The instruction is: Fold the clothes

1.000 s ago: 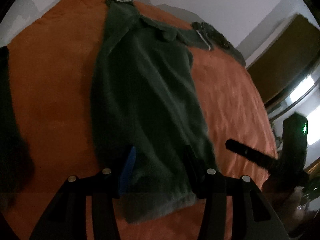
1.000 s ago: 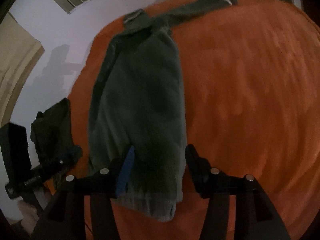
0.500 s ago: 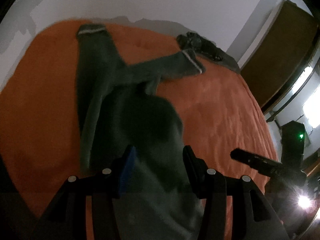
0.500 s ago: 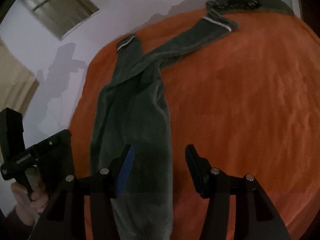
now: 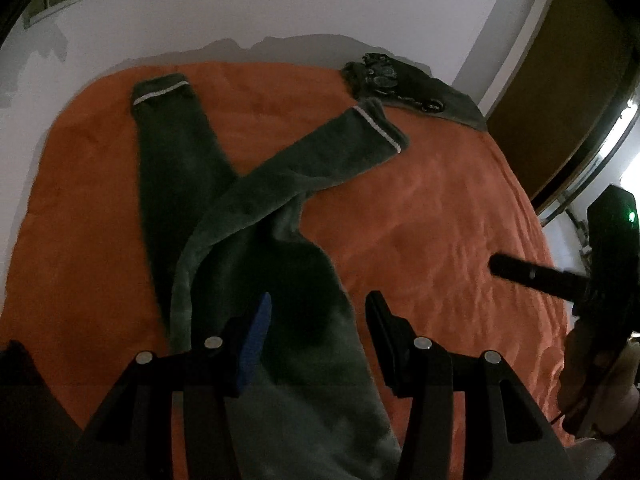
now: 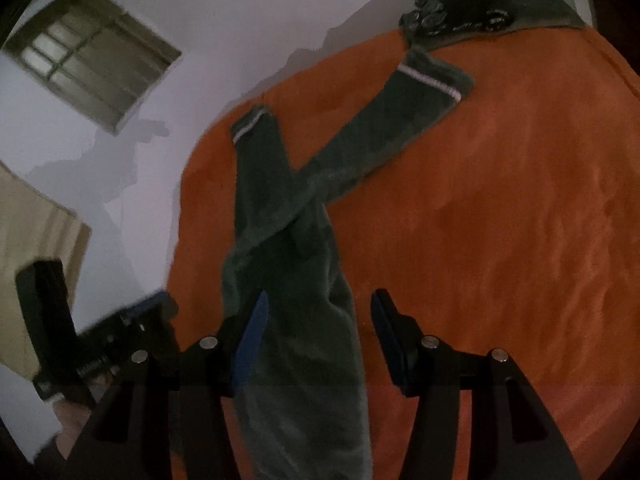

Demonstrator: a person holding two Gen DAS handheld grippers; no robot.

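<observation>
A dark green fleece garment (image 5: 256,208) lies lengthwise on the orange bedspread (image 5: 440,220), its two long limbs crossed and ending in pale-striped cuffs (image 5: 160,90). My left gripper (image 5: 318,300) hovers above its near part, jaws half apart, and the cloth lies below the gap and runs out of the bottom of the view. In the right wrist view the same garment (image 6: 288,240) passes under my right gripper (image 6: 318,298), also half apart, with orange showing beside the right finger. Each gripper's tip, seen from the other camera, has no cloth on it: right gripper (image 5: 496,268), left gripper (image 6: 160,300).
Another dark garment (image 5: 400,84) is heaped at the bed's far right corner against the white wall. A brown wardrobe door (image 5: 560,80) stands to the right and a window (image 6: 92,60) is high on the left. More dark cloth (image 5: 16,364) sits at the bed's near left edge.
Both cameras have risen, so the whole bed and more wall show. The garment's near hem has slid out of the bottom of both views and its crossed limbs have come into sight. Jaw gaps are unchanged.
</observation>
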